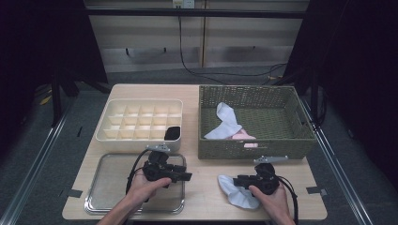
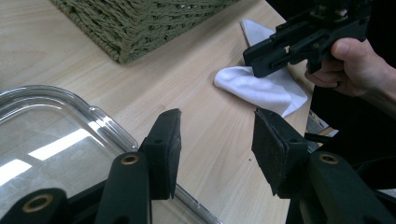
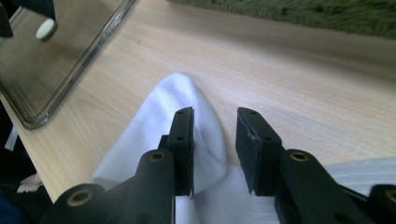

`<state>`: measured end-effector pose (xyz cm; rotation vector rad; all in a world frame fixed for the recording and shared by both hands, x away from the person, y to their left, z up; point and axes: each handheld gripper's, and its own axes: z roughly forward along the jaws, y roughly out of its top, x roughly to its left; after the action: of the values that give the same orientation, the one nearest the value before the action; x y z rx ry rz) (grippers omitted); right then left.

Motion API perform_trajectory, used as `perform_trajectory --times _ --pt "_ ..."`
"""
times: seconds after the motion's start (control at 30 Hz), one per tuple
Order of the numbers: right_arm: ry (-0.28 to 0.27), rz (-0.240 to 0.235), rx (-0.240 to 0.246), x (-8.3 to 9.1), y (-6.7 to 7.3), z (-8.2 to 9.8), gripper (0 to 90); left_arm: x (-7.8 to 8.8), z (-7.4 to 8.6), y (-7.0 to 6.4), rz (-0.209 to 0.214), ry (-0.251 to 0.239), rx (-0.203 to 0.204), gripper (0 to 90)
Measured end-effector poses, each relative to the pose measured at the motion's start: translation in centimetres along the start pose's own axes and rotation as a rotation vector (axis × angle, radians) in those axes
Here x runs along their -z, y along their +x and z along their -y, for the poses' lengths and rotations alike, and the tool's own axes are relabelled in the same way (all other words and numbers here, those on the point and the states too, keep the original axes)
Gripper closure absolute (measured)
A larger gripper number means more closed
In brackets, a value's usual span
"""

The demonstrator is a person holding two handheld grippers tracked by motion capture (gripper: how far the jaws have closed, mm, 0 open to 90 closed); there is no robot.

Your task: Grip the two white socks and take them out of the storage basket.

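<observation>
On the near right part of the worktop (image 1: 206, 187), a white sock (image 1: 237, 193) lies flat, its rounded end pointing toward the clear tray (image 1: 110, 187). The right gripper (image 1: 239, 180) hovers just over the sock; in the right gripper view its fingers (image 3: 184, 140) stand spread, one above the cloth and one above bare wood, pinching nothing. The left gripper (image 1: 185, 176) is held over the right edge of the clear tray, aimed toward the sock; its fingers (image 2: 163, 149) are also spread, with nothing between them. Behind the sock stands a green woven basket (image 1: 253, 147) holding a white sock and a pink item. Left of the basket, a cream divided organiser (image 1: 138, 122) carries a dark item (image 1: 172, 133) in its near right compartment.
</observation>
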<state>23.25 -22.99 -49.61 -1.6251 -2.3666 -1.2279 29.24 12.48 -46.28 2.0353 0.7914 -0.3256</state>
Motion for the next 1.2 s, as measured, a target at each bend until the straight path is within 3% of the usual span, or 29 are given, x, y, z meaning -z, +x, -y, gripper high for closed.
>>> perform_trajectory --times 0.1,0.2,0.37,0.43,0.57,0.63,0.77,0.8,1.0,1.13,1.2 --pt "0.003 0.004 0.004 -0.1 0.1 0.1 72.1 0.0 0.0 0.1 -0.003 0.001 -0.001 52.1" --pt "0.008 -0.01 0.007 -0.1 0.1 0.2 86.6 -0.1 0.1 0.2 -0.01 0.01 0.002 52.2" --pt "-0.039 -0.049 -0.013 0.8 0.3 -0.2 88.5 -0.1 0.1 0.2 -0.008 0.004 0.011 52.3" --pt "-0.067 -0.084 -0.009 1.7 1.2 -0.6 88.7 0.0 0.0 0.3 -0.013 0.01 0.005 52.3" --pt "-0.084 -0.126 0.013 1.9 2.6 -1.5 88.7 0.2 0.0 0.6 -0.02 -0.005 0.016 52.4" --pt "-0.088 -0.166 0.045 1.3 4.2 -2.3 88.6 0.4 0.0 0.8 -0.034 -0.008 0.022 52.4" --pt "-0.073 -0.196 0.069 0.0 5.4 -2.6 87.2 0.4 0.0 1.0 -0.035 -0.012 0.025 52.6" --pt "-0.06 -0.209 0.069 -1.1 6.0 -2.7 87.1 0.4 0.0 1.0 -0.036 -0.008 0.022 52.6" --pt "-0.02 -0.233 0.092 -3.7 7.3 -3.1 78.7 0.4 0.1 1.1 -0.038 -0.009 0.025 53.5" --pt "-0.042 -0.231 0.087 -3.1 7.3 -3.3 69.1 0.5 0.1 1.4 -0.011 0.0 0.03 56.2" --pt "-0.044 -0.214 0.084 -2.4 6.9 -3.2 68.9 0.2 0.1 1.3 -0.018 -0.001 0.038 56.2"
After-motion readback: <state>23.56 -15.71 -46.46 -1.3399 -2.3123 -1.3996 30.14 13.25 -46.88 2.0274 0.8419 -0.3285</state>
